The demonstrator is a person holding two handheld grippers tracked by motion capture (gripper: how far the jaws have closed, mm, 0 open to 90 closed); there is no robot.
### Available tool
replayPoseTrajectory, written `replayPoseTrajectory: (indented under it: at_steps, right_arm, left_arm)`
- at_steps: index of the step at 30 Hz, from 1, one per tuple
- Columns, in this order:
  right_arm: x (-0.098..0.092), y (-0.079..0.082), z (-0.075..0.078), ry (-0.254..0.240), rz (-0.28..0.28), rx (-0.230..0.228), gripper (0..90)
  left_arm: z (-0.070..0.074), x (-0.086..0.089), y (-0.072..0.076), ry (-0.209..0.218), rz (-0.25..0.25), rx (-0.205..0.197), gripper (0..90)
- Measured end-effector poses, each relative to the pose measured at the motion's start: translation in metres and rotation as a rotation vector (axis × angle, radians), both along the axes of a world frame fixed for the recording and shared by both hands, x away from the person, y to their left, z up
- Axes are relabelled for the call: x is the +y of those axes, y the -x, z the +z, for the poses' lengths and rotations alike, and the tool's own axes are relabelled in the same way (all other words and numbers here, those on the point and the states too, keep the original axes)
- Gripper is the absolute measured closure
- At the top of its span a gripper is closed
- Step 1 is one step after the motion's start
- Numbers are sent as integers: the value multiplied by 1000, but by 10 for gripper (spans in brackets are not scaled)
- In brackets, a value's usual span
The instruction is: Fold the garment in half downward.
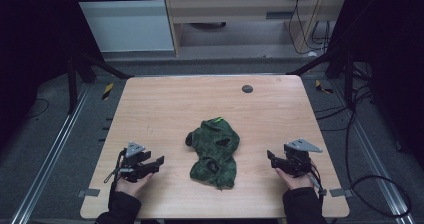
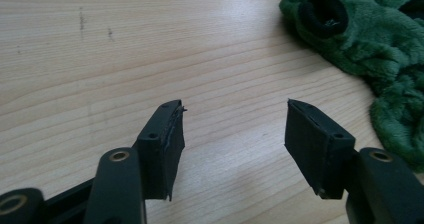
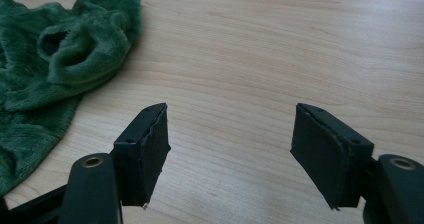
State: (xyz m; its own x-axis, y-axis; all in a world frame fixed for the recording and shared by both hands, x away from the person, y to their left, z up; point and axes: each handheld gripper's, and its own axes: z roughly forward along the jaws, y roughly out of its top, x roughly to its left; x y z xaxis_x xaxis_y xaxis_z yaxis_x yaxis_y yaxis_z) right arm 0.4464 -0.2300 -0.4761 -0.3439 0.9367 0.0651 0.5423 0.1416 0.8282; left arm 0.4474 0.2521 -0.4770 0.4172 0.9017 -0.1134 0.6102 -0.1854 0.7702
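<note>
A crumpled green fleece garment (image 1: 214,151) lies in the middle of the wooden table (image 1: 165,109). My left gripper (image 1: 159,162) rests near the table's front left, a short way left of the garment, jaws wide apart with only bare wood between them. In the left gripper view the garment (image 2: 370,39) fills the upper right, with a dark sleeve opening facing me, beyond the open left gripper (image 2: 232,109). My right gripper (image 1: 270,156) sits at the front right, open and empty. In the right gripper view the garment (image 3: 55,69) lies at the upper left, past the right gripper (image 3: 230,111).
A small dark round disc (image 1: 247,88) sits near the table's far edge. Black frame bars and trailing cables (image 1: 360,134) surround the table on the floor. A light wooden cabinet (image 1: 240,14) stands beyond the far edge.
</note>
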Motion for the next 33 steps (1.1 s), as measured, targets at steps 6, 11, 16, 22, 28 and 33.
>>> replayPoseTrajectory:
  at_steps: [6,11,16,22,28,33]
  right_arm:
    - [4,4,2,-14,20,7,321]
    - [7,6,5,-24,43,8,379]
    - [11,6,8,-38,73,13,421]
    - [14,5,12,-44,90,10,462]
    - [16,3,15,-49,100,4,475]
    - [17,-1,18,-70,105,3,472]
  left_arm:
    - [5,-3,5,6,-15,-18,451]
    - [8,-5,7,2,-30,-29,470]
    - [9,-10,6,-1,-41,-28,492]
    - [12,-13,3,1,-43,-29,521]
    - [17,-14,0,10,-40,-38,537]
    - [22,-14,-3,19,-42,-45,532]
